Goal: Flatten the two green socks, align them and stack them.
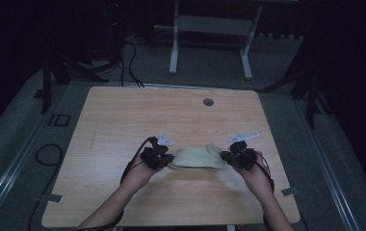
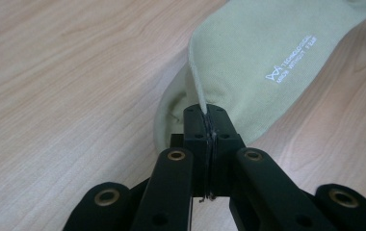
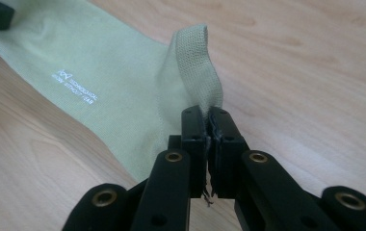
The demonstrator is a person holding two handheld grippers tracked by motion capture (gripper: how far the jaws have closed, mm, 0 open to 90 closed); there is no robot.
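At lower centre of the high view we see the left gripper clamped on one end of a pale green knit sock, its long axis running left to right above the wooden table; small white lettering is unreadable. The right gripper pinches the ribbed cuff end.

- Wooden table, with a round grommet near its far edge.
- White desk frame on the floor beyond.
- Black cables past the far left corner.

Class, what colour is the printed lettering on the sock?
White, on the pale green sock; clearest in the left gripper view.
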